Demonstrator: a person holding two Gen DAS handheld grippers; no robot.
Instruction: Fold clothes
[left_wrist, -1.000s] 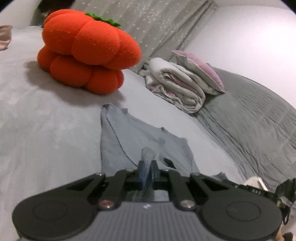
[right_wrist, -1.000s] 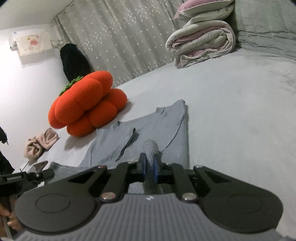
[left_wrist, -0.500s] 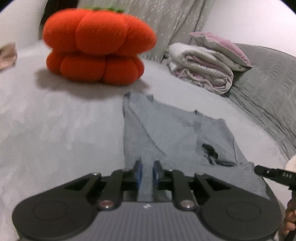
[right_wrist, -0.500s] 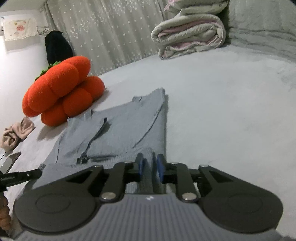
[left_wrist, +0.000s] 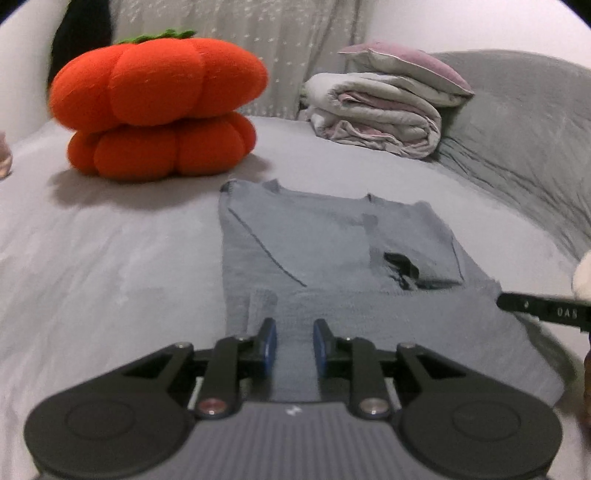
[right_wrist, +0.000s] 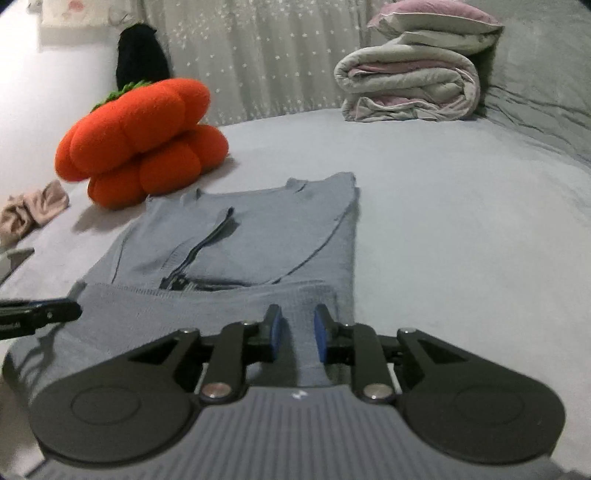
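A grey-blue knit sweater (left_wrist: 332, 251) lies flat on the bed, its sleeves folded in and its near hem folded up over the body; it also shows in the right wrist view (right_wrist: 258, 236). My left gripper (left_wrist: 294, 345) is open over the folded hem's left end, the cloth lying loose between the jaws. My right gripper (right_wrist: 297, 334) is open over the hem's right end, likewise not pinching it. The right gripper's tip (left_wrist: 543, 314) shows at the right edge of the left wrist view, and the left gripper's tip (right_wrist: 37, 314) at the left edge of the right wrist view.
An orange pumpkin cushion (left_wrist: 159, 107) sits behind the sweater on the left. A rolled quilt with a pillow on it (left_wrist: 384, 110) lies at the back right by a grey blanket (left_wrist: 524, 147). A beige cloth (right_wrist: 33, 210) lies at far left.
Both grippers carried the hem forward and down onto the sweater's body, then opened and let it go. The cloth now lies loose between the jaws.
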